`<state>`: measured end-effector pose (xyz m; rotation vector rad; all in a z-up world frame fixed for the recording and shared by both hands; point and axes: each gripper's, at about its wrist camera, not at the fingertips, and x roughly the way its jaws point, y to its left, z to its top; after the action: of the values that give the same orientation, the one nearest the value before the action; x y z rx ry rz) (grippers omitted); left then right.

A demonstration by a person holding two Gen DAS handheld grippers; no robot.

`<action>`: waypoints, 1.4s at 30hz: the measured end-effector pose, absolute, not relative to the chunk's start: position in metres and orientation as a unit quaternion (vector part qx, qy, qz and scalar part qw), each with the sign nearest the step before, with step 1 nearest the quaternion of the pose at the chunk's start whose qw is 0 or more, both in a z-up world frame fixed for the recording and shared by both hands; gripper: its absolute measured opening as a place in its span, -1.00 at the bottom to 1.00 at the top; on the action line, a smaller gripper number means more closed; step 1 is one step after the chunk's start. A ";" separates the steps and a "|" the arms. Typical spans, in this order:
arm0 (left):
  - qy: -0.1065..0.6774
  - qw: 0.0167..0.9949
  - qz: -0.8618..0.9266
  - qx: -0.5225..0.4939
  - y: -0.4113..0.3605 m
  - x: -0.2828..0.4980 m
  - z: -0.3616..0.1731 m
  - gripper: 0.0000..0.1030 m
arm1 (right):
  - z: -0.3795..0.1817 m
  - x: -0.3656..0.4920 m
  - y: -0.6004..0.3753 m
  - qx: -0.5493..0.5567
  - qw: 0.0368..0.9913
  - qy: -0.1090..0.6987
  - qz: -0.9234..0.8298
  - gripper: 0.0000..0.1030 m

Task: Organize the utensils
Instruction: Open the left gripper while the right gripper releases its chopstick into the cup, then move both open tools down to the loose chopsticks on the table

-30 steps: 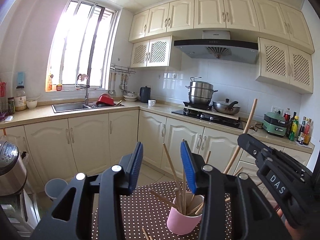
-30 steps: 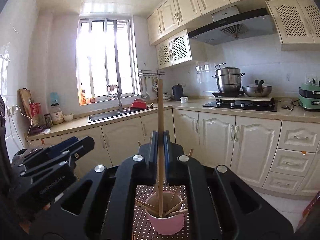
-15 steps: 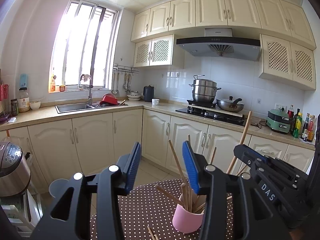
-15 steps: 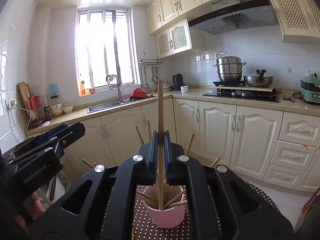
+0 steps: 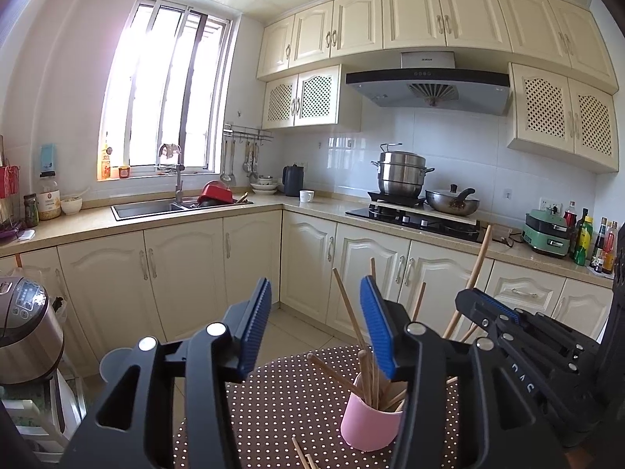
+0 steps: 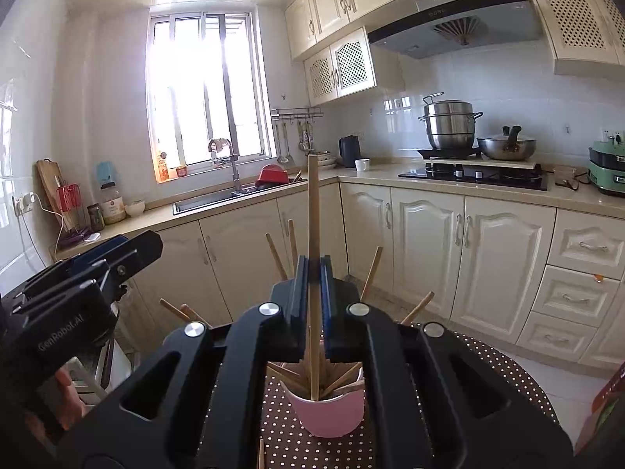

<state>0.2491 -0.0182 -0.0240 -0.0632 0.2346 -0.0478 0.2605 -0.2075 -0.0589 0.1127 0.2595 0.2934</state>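
In the left wrist view, the left gripper [image 5: 315,324] fills the lower middle of the frame, its jaws opening a little wider than a second ago with nothing between them. Just right of it, lower centre, the pink cup [image 5: 369,428] stands on the dotted tablecloth [image 5: 281,402], chopsticks fanning from it (two loose ones lie at the bottom edge). Further right, the right gripper [image 5: 474,303] stays clamped on one upright chopstick [image 6: 313,211], whose lower end now reaches down inside the cup; it probably only needs letting go.
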 end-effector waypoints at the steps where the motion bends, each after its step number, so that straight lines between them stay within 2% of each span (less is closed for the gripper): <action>1: 0.117 0.992 -0.024 -0.032 -0.018 0.249 -0.024 -0.08 | -0.059 0.260 -0.208 0.056 0.979 0.129 0.146 -0.87; 9: 0.117 0.992 -0.022 -0.032 -0.016 0.246 -0.024 0.00 | -0.059 0.260 -0.207 0.055 0.979 0.131 0.146 -0.85; 11: 0.116 0.993 -0.020 -0.032 -0.016 0.244 -0.025 0.02 | -0.059 0.259 -0.207 0.056 0.979 0.130 0.146 -0.65; 12: 0.116 0.993 -0.019 -0.031 -0.016 0.243 -0.025 0.02 | -0.059 0.258 -0.206 0.056 0.979 0.129 0.146 -0.40; 13: 0.116 0.993 -0.018 -0.032 -0.016 0.242 -0.024 0.02 | -0.058 0.256 -0.206 0.057 0.979 0.127 0.149 -0.26; 33: 0.095 0.995 -0.005 -0.029 -0.008 0.198 -0.007 0.02 | -0.033 0.201 -0.205 0.055 0.981 0.093 0.161 -0.20; 42: 0.089 0.996 0.002 -0.022 -0.006 0.162 -0.005 0.10 | -0.031 0.168 -0.206 0.053 0.981 0.092 0.164 -0.15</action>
<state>0.1619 -0.0060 -0.0055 -0.0434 0.1774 0.0047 0.1677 -0.2058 -0.0314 0.1065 0.1848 0.3297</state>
